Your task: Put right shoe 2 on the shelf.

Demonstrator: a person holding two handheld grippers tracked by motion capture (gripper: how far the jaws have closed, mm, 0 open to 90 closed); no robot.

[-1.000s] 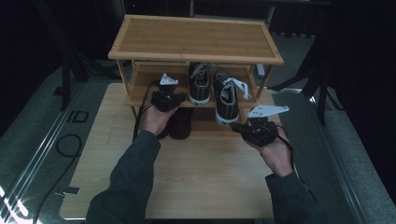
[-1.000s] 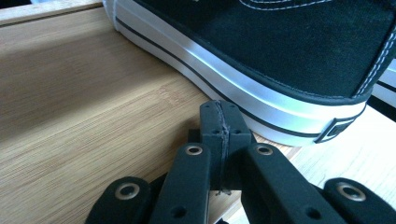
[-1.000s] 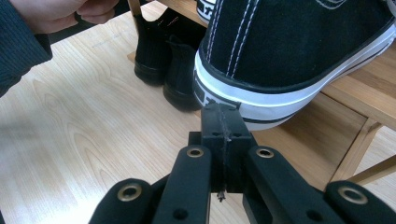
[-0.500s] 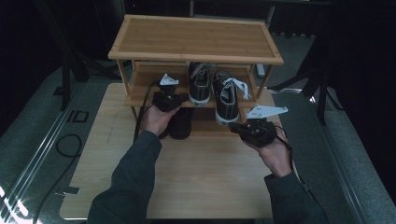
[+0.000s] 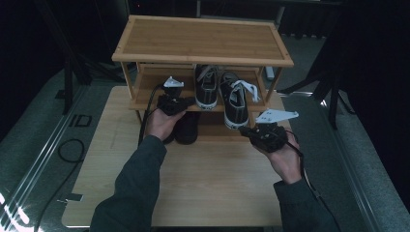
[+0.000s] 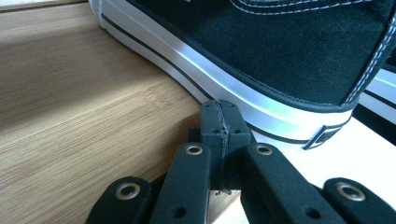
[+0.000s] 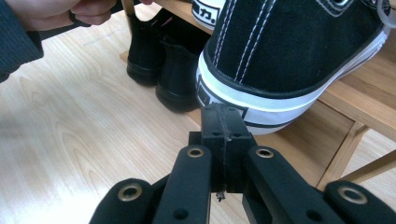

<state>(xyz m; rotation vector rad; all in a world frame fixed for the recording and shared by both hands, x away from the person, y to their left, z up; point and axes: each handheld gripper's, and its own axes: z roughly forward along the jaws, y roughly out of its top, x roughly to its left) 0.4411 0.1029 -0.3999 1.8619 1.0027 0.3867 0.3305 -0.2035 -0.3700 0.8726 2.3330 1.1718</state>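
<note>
A bamboo shoe rack (image 5: 203, 41) stands on the wooden table (image 5: 208, 183). Two black canvas sneakers with white soles sit on its middle shelf: the left one (image 5: 206, 87) (image 6: 280, 56) and the right one (image 5: 234, 104) (image 7: 289, 51), whose heel juts over the shelf's front edge. My left gripper (image 5: 180, 99) (image 6: 223, 116) is shut and empty, its tips at the left sneaker's heel sole. My right gripper (image 5: 249, 129) (image 7: 223, 122) is shut and empty, just below and in front of the right sneaker's heel. A pair of black boots (image 5: 186, 128) (image 7: 163, 70) stands on the lowest shelf.
The rack's lowest shelf (image 7: 303, 140) lies close behind my right gripper's tips. A rack leg (image 7: 345, 149) rises at the right. Cables trail from both grippers, and a black cable (image 5: 67, 150) lies on the floor at the left. Dark stands flank the table.
</note>
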